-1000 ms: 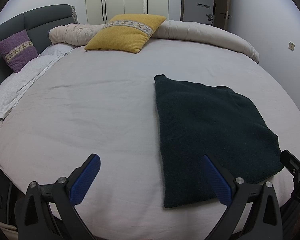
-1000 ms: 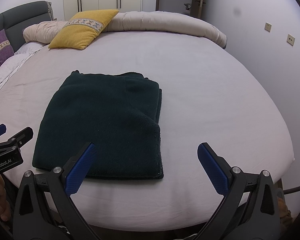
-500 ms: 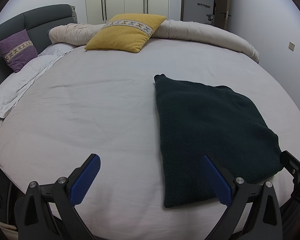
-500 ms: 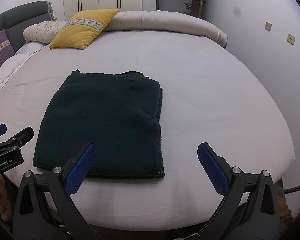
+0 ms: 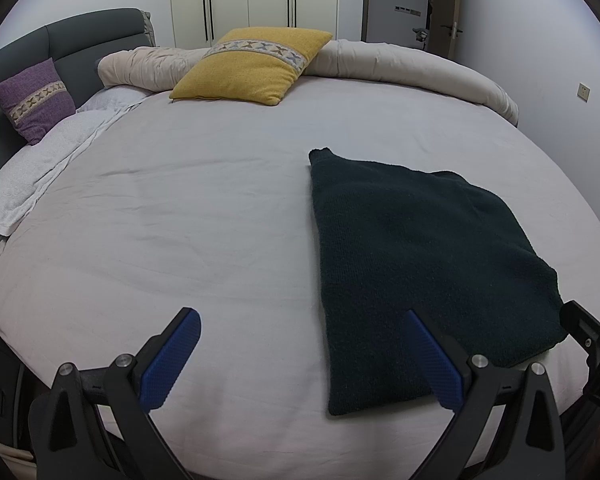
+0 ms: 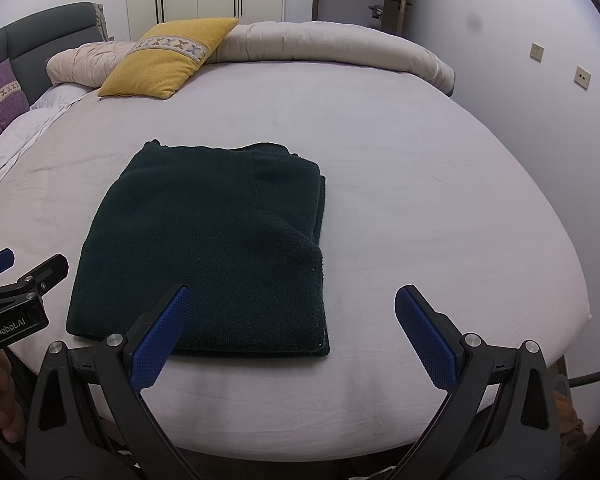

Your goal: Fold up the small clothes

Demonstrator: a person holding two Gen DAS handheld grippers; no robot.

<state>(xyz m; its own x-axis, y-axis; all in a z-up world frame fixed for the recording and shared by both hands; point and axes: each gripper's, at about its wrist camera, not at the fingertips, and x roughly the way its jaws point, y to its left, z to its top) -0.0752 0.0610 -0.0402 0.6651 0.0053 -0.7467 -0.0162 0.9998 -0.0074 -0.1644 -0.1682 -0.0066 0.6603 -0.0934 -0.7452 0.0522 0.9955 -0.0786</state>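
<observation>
A dark green knitted garment lies folded into a flat rectangle on the pale bed sheet. It also shows in the right wrist view. My left gripper is open and empty, held above the bed's near edge, just left of the garment's near corner. My right gripper is open and empty, held above the near edge at the garment's near right corner. Neither gripper touches the garment. The left gripper shows at the left edge of the right wrist view.
A yellow cushion and a rolled beige duvet lie along the far side of the bed. A purple cushion leans on the grey headboard at the left. A white towel lies below it. The wall stands close on the right.
</observation>
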